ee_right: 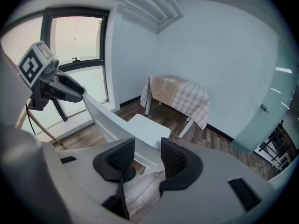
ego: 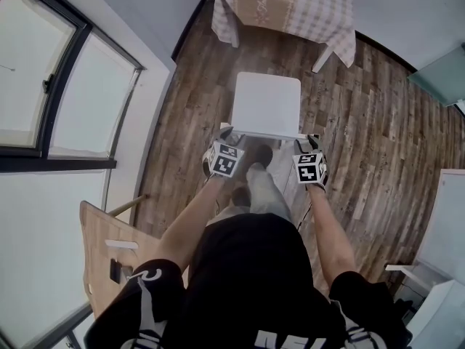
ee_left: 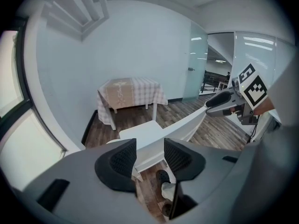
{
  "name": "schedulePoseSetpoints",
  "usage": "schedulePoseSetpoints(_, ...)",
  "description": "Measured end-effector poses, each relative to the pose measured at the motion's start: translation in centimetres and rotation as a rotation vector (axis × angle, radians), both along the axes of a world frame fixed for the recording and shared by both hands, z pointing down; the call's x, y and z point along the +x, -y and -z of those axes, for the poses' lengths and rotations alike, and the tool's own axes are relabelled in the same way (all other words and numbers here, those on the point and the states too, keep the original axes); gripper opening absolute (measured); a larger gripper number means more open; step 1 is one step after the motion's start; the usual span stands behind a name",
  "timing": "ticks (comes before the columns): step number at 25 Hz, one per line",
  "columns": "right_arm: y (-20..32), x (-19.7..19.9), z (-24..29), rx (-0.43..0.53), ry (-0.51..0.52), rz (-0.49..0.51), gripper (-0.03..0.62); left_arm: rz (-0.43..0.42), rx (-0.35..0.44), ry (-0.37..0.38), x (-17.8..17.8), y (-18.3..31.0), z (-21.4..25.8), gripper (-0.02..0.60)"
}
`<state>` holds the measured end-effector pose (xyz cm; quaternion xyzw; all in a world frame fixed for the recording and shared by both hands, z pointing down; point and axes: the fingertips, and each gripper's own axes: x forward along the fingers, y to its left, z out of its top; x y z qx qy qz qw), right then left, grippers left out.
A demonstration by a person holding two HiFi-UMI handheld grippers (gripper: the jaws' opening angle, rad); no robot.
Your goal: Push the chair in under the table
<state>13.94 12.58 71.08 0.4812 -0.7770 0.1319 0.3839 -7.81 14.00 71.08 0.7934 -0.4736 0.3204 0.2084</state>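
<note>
A white chair (ego: 265, 104) stands on the plank floor a little short of the table (ego: 290, 2), which wears a checked cloth. The chair's seat faces the table and its backrest (ego: 265, 134) is nearest me. My left gripper (ego: 226, 131) sits over the backrest's left top corner and my right gripper (ego: 312, 138) over its right corner. In the left gripper view the backrest (ee_left: 187, 125) runs in between the left gripper's (ee_left: 149, 155) pads and fills the gap. In the right gripper view the backrest (ee_right: 107, 118) likewise fills the right gripper's (ee_right: 147, 155) gap. Both grip it.
A large window (ego: 58, 86) lines the left wall. A wooden board (ego: 102, 238) leans at lower left and white furniture (ego: 447, 224) stands at the right. My legs and shoes (ego: 258, 162) are just behind the chair. A glass door (ee_left: 198, 64) lies beyond the table.
</note>
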Motion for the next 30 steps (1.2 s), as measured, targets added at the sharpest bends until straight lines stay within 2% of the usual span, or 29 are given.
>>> schedulePoseSetpoints(5,0.2,0.2,-0.2,0.007,0.005,-0.006,0.188,0.01,-0.003,0.009,0.4,0.3,-0.3,0.186)
schedulePoseSetpoints(9,0.5,0.4,-0.1,0.022,-0.006,-0.023,0.158,0.06,0.009,0.009,0.1,0.6,-0.4,0.158)
schedulePoseSetpoints(17,0.7,0.4,-0.1,0.041,-0.001,-0.042,0.161,0.124,0.026,0.048,-0.3,1.1,-0.4,0.114)
schedulePoseSetpoints(23,0.7,0.4,-0.2,0.015,0.003,-0.044,0.161,0.126,0.047,0.063,-0.3,1.2,-0.5,0.114)
schedulePoseSetpoints(30,1.2,0.4,-0.2,0.011,-0.008,-0.049,0.163,0.129,0.033,0.067,-0.3,1.8,-0.5,0.114)
